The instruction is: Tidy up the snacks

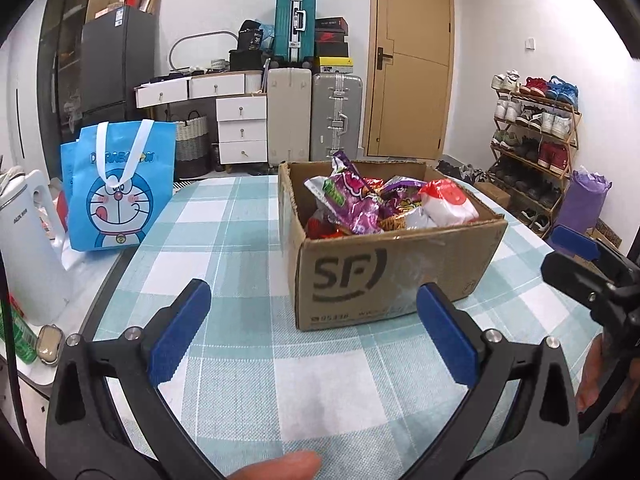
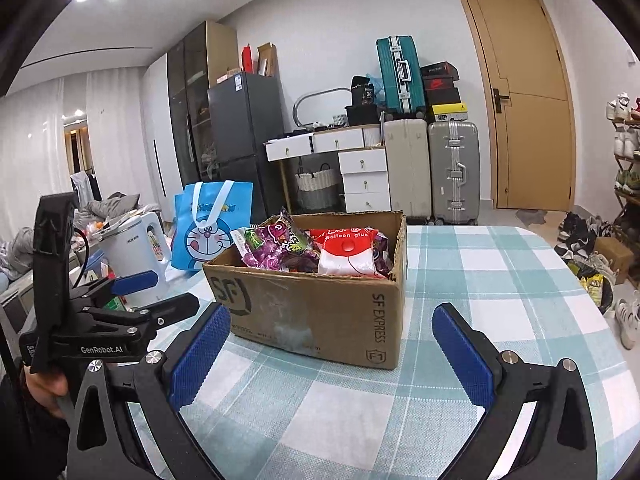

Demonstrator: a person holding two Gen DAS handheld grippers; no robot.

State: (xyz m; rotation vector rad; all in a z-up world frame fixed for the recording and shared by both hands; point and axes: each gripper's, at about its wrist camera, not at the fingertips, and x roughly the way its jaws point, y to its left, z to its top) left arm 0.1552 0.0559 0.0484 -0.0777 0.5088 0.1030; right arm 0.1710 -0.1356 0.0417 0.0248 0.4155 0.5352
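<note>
Left wrist view: cardboard box (image 1: 384, 276) sits on checked tablecloth (image 1: 240, 360).

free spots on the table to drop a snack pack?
Bare checked tablecloth lies between the brown cardboard SF box and the blue cartoon tote bag, in front of the box, and right of it. Crowded: the table's left edge by the white electric kettle, and the box, heaped with snack packets.

A: Surface?
B: Table (image 1: 248, 376) under a teal-and-white checked cloth.
A: Items resting on it?
B: Open cardboard box (image 1: 384, 276) marked SF, filled with snack packets (image 1: 360, 204). Blue cartoon tote bag (image 1: 116, 188) standing at the left edge, well apart from the box.
</note>
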